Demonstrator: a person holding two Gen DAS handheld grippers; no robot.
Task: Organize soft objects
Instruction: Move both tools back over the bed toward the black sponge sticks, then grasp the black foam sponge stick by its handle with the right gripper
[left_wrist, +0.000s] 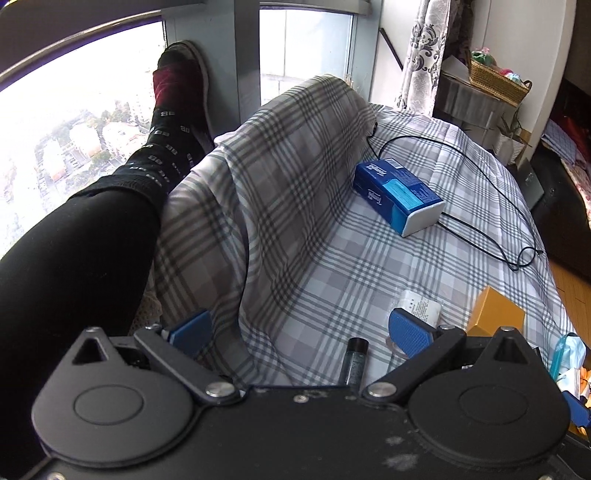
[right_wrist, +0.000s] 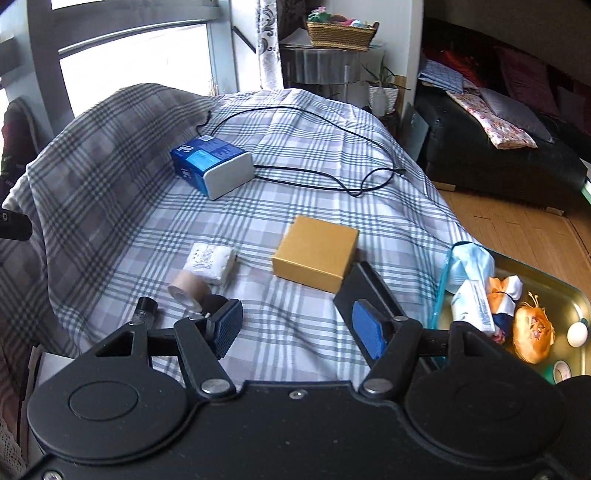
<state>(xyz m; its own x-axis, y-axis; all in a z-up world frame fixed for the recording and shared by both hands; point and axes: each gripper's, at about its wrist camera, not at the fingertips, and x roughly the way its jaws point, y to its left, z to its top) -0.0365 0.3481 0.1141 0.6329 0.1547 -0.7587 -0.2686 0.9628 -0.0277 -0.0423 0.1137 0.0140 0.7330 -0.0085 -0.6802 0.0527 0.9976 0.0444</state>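
Observation:
My left gripper is wide open over the plaid cloth, and only a dark tube lies below the gap. Beside its right pad rests a white soft packet. My right gripper is open too, hovering over bare plaid cloth with nothing between its pads. Ahead of it sit the white packet, a beige tape roll and a yellow box. A blue tissue pack lies farther back. To the right, a metal tray holds a light-blue pouch, a white packet and an orange pouch.
A black cable loops across the plaid-covered surface behind the tissue pack. A dark flat slab lies by my right finger. A person's leg in a black sock rests at the left by the window. A wicker basket stands beyond.

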